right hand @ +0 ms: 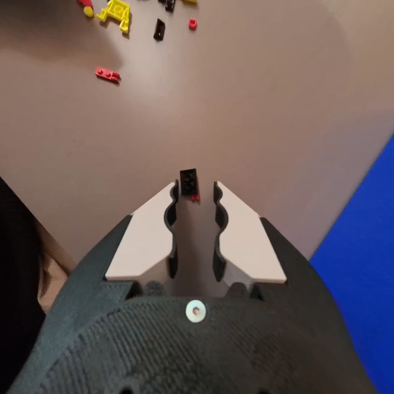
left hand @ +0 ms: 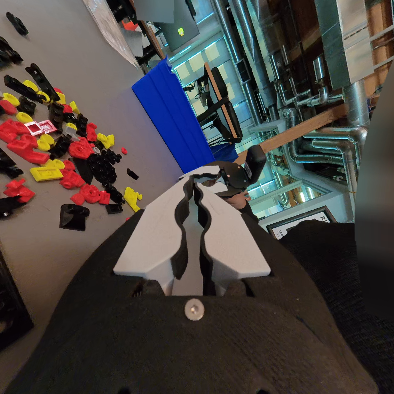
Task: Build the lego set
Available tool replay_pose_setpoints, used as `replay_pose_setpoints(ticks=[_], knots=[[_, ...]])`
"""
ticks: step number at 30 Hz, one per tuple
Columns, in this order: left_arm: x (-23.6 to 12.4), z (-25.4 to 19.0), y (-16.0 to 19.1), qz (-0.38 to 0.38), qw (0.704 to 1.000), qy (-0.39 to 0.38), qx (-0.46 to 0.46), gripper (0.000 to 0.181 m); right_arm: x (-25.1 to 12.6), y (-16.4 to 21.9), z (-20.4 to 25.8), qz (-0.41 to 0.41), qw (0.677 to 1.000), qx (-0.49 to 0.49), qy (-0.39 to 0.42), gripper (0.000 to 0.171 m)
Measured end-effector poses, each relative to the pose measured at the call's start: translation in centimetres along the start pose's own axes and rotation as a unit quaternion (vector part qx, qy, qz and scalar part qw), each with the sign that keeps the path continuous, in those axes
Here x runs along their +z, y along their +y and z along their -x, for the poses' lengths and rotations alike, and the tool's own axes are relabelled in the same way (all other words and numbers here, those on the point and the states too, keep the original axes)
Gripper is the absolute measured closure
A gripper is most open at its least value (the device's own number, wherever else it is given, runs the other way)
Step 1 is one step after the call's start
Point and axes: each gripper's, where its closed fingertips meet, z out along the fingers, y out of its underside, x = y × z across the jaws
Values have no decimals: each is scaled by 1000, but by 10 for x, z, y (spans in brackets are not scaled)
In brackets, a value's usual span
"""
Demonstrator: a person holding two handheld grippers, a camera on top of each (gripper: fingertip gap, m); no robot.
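My right gripper [right hand: 195,183] is open, low over the brown-grey table [right hand: 234,106]. A small black studded piece with a red part under it [right hand: 188,184] sits between its fingertips, nearer the left finger [right hand: 149,230]; I cannot tell if they touch. My left gripper [left hand: 193,181] is shut with nothing visible between its pads, raised and tilted off to the side of a pile of red, yellow and black lego pieces [left hand: 82,148]. The right gripper's body [left hand: 241,170] shows just beyond the left fingertips.
A blue bin [left hand: 170,119] stands beside the pile and also shows in the right wrist view [right hand: 362,234]. Loose pieces lie farther out: a yellow wedge plate [right hand: 116,15], a small black plate [right hand: 159,28], a red plate [right hand: 107,73]. A black sloped piece [left hand: 73,216] lies near the left gripper. Spacing between my two grippers at the tips: around 20 centimetres.
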Motion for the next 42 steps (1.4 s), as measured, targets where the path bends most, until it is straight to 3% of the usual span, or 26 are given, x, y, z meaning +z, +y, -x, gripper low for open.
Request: replay_pose_setpoints(ticks=[5, 8, 12, 15, 18, 24, 30, 35, 39, 42], knots=[[5, -3, 12, 31, 999, -6, 19, 181, 3, -7, 14, -16, 999, 0, -36, 154], [13, -8, 29, 64, 998, -6, 9, 172, -11, -57, 28, -129, 990, -56, -8, 155], [32, -38, 60, 99, 989, 70, -85, 163, -39, -114, 76, -271, 927, -249, 69, 157], [39, -56, 73, 102, 963, 137, -207, 157, -41, -127, 95, -281, 872, -365, 167, 156], [42, -59, 80, 104, 958, 145, -226, 152, -35, -128, 114, -286, 849, -412, 167, 157], [38, -48, 70, 84, 992, 72, -65, 173, -33, -131, 128, -303, 868, -378, 106, 157], [34, -51, 67, 87, 993, 46, 66, 181, -37, -130, 136, -325, 890, -319, 28, 165], [32, -49, 63, 88, 991, 43, 91, 181, -51, -137, 114, -365, 916, -157, -57, 147], [30, -45, 61, 97, 987, 28, 128, 181, -36, -117, 116, -303, 934, -90, -165, 143], [30, -41, 70, 128, 975, 6, 179, 181, -16, -101, 124, -240, 950, -126, -157, 143]])
